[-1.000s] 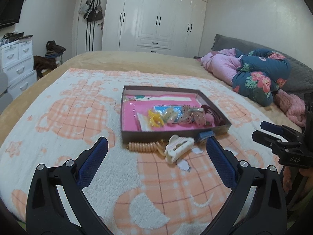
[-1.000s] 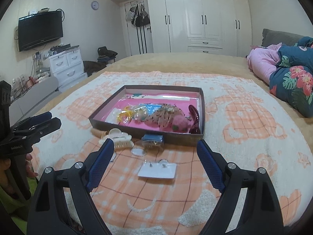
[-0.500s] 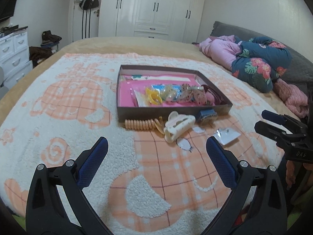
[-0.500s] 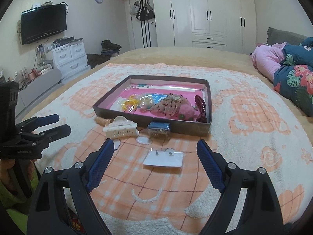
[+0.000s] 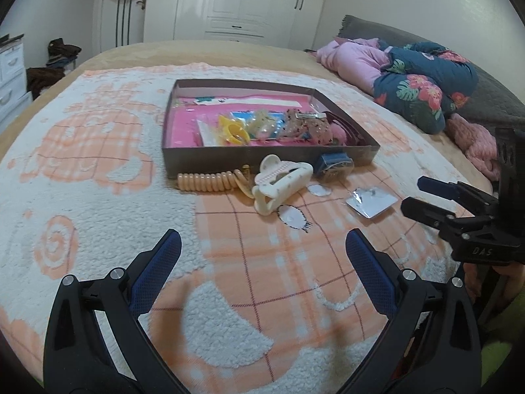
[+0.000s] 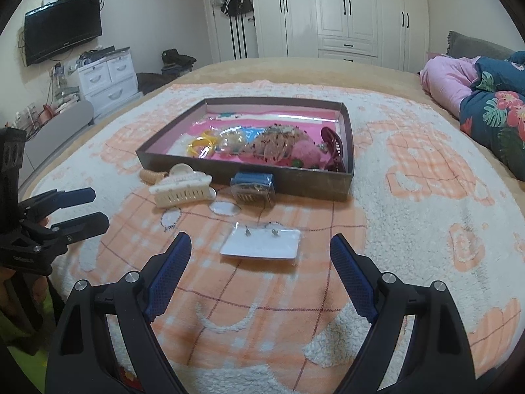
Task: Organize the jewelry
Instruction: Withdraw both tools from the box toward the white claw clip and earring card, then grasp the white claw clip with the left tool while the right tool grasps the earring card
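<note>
A brown box (image 5: 229, 164) (image 6: 305, 184) with a pink floor holds several hair clips and trinkets on the blanket. In front of it lie a cream claw clip (image 5: 280, 187) (image 6: 182, 190), a peach coil hair tie (image 5: 208, 181) (image 6: 151, 176), a small blue-topped clear case (image 5: 334, 164) (image 6: 252, 187) and an earring card (image 5: 370, 202) (image 6: 261, 246). My left gripper (image 5: 262, 264) is open and empty, short of the claw clip. My right gripper (image 6: 259, 267) is open and empty, just short of the earring card.
The blanket (image 5: 98, 197) covers a bed. Folded pink and floral bedding (image 5: 410, 78) lies at the right. White drawers (image 6: 108, 78) and a TV (image 6: 62, 28) stand to the left, wardrobes (image 6: 344, 10) behind. Each gripper shows in the other's view (image 5: 459, 210) (image 6: 55, 220).
Both grippers have tilted down and moved closer to the items on the blanket. The earring card now lies nearer the right gripper's fingers. Both stayed open.
</note>
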`<action>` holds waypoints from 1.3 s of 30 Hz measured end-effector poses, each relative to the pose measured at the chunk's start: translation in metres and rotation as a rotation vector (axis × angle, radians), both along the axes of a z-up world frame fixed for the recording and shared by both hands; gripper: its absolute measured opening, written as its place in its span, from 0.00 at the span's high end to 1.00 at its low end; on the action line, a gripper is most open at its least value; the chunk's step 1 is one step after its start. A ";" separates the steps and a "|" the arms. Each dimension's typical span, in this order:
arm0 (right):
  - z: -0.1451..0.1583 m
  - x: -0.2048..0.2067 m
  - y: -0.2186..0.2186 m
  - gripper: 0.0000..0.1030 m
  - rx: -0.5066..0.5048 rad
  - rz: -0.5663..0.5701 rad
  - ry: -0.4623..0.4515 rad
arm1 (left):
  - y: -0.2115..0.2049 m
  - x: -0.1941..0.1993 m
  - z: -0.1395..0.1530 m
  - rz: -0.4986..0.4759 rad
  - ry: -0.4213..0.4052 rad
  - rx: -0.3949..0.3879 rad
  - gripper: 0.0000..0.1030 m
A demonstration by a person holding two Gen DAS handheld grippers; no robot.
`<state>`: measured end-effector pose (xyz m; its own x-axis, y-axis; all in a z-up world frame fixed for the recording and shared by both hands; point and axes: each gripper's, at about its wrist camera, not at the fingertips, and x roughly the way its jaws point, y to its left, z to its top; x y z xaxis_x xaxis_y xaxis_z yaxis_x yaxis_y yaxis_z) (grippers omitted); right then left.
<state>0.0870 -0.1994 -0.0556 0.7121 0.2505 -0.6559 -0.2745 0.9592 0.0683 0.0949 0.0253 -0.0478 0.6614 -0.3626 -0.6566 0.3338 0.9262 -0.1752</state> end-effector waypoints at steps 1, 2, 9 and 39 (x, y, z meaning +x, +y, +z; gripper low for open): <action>-0.002 0.001 0.000 0.18 -0.005 -0.001 0.005 | -0.001 0.002 -0.001 -0.010 0.007 -0.007 0.11; -0.004 0.002 -0.001 0.18 -0.008 -0.001 0.010 | -0.003 0.004 -0.002 -0.018 0.015 -0.013 0.11; -0.013 0.010 -0.008 0.18 -0.008 -0.023 0.031 | -0.014 0.022 -0.005 -0.086 0.045 -0.048 0.40; -0.031 0.035 -0.001 0.18 -0.015 0.001 0.091 | -0.044 0.087 -0.012 -0.170 0.074 -0.006 0.45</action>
<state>0.1224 -0.2000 -0.0867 0.6493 0.2405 -0.7215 -0.2683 0.9601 0.0786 0.1818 -0.0183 -0.0595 0.5405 -0.4688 -0.6986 0.4715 0.8565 -0.2100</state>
